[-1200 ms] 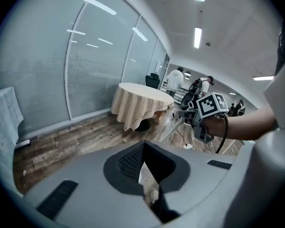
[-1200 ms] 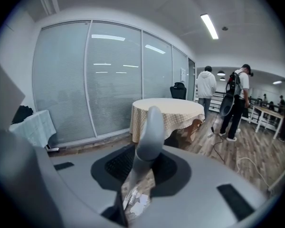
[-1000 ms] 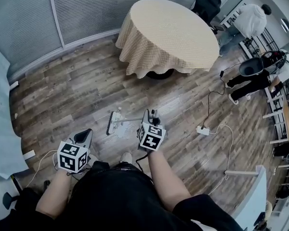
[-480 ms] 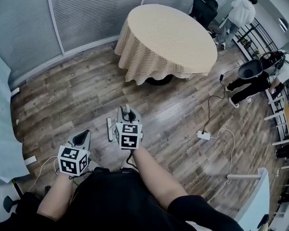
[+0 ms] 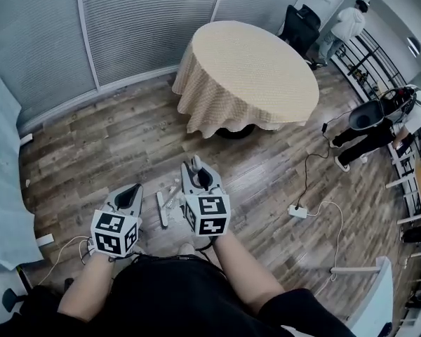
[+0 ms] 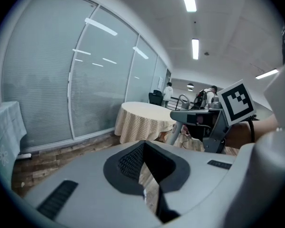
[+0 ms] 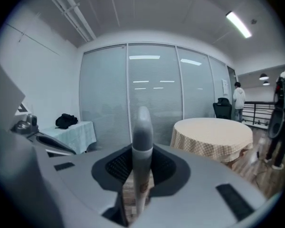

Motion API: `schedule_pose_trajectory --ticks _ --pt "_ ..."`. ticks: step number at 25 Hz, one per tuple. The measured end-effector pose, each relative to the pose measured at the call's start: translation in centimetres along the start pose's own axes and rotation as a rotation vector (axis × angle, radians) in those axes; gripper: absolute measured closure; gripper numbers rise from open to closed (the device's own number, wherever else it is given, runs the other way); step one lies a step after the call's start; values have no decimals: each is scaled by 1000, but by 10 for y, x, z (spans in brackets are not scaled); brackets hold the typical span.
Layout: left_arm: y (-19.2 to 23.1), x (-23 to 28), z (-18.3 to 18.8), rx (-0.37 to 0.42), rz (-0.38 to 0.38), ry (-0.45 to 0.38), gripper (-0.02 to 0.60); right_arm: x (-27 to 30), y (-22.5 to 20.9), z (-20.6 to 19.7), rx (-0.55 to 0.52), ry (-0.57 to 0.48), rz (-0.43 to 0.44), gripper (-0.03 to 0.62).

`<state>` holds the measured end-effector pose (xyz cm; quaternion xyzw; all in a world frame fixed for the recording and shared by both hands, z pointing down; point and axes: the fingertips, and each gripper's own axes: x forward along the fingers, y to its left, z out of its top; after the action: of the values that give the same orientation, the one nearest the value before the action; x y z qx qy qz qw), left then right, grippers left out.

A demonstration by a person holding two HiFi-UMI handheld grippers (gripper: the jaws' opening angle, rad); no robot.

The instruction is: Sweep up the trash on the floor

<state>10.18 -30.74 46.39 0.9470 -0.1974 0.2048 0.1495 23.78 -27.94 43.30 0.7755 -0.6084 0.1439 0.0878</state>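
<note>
The right gripper (image 5: 198, 170) sits at the lower centre of the head view, its jaws closed on the pale grey handle (image 7: 143, 127) of a white broom (image 5: 161, 210); in the right gripper view that handle stands upright between the jaws and rises above them. The broom's flat head lies on the wood-plank floor (image 5: 91, 146), just left of the right gripper and between the two grippers; a few pale bits (image 5: 176, 187) beside the head are too small to identify. The left gripper (image 5: 128, 192) is at the lower left, apart from the broom; in its own view the jaws are drawn narrow, with only a sliver of floor showing between them and nothing held. A round table (image 5: 245, 72) under a checked yellow cloth fills the upper centre, well apart from the broom; a white power strip (image 5: 297, 211) with its cable lies on the floor at the right; a table with a light blue cloth (image 5: 0, 174) runs along the left edge; a person in a white top (image 5: 349, 23) stands at the upper right.
</note>
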Motion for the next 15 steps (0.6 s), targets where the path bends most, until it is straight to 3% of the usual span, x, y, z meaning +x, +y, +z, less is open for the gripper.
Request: schedule_pose_trajectory --ticks 6,15 --pt "-6 5 39 4 5 22 586 -41 -16 45 35 -58 -34 500" --pt "-38 12 115 58 -49 -120 587 -79 -47 74 33 -102 -118 499"
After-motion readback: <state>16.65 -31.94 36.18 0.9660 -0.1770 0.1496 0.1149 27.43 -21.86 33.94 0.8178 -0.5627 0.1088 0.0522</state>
